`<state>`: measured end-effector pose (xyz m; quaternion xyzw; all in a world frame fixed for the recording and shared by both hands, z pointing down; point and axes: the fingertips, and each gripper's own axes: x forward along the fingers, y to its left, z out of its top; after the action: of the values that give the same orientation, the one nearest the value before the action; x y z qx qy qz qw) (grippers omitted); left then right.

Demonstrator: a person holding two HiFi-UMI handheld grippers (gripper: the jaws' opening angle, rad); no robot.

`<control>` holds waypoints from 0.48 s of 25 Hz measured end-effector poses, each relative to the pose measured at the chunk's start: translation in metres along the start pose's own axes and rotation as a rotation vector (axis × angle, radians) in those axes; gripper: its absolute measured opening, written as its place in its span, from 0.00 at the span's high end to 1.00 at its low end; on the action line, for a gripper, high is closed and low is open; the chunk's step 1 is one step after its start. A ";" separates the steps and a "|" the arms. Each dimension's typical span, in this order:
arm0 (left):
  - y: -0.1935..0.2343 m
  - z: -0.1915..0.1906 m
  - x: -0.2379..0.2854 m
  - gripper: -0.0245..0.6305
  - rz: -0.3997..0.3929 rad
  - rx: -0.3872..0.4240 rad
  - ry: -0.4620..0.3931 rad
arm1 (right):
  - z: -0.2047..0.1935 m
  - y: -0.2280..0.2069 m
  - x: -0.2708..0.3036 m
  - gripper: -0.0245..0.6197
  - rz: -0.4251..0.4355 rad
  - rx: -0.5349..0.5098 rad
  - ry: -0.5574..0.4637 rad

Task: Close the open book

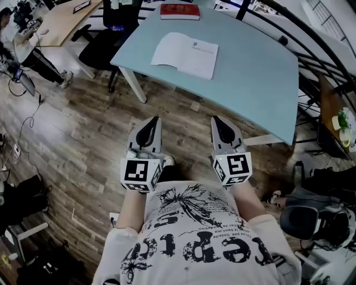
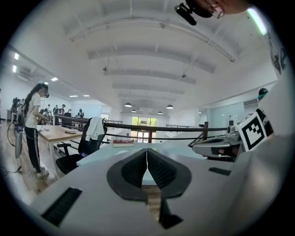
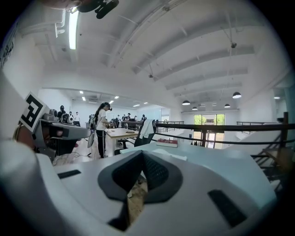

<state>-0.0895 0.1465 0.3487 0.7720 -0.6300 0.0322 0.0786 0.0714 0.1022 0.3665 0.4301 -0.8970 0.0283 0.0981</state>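
The open book [image 1: 183,54] lies flat with white pages up on the light blue table [image 1: 256,78], towards its far left side. Both grippers hang close to the person's body over the wooden floor, short of the table's near edge. My left gripper [image 1: 151,125] is shut and empty; in its own view its jaws [image 2: 147,152] meet with nothing between them. Beside it, my right gripper [image 1: 221,123] also has its jaws together and holds nothing [image 3: 142,154]. In the right gripper view the book [image 3: 176,154] is a thin white strip on the tabletop.
A red closed book [image 1: 179,11] lies at the table's far edge. A black office chair [image 1: 105,39] and a wooden desk [image 1: 61,22] stand at the left. A black railing [image 1: 311,39] runs behind the table. A person [image 2: 33,124] stands by the desk.
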 end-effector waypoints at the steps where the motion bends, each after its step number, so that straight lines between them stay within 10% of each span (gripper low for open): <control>1: 0.012 0.002 0.009 0.93 -0.006 -0.005 0.006 | 0.002 0.000 0.013 0.95 -0.007 0.004 0.004; 12: 0.079 -0.006 0.106 0.93 -0.057 -0.089 0.091 | 0.014 -0.028 0.123 0.95 -0.047 0.036 0.032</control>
<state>-0.1451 0.0300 0.3765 0.7831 -0.6042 0.0371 0.1425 0.0165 -0.0116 0.3769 0.4524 -0.8842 0.0491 0.1051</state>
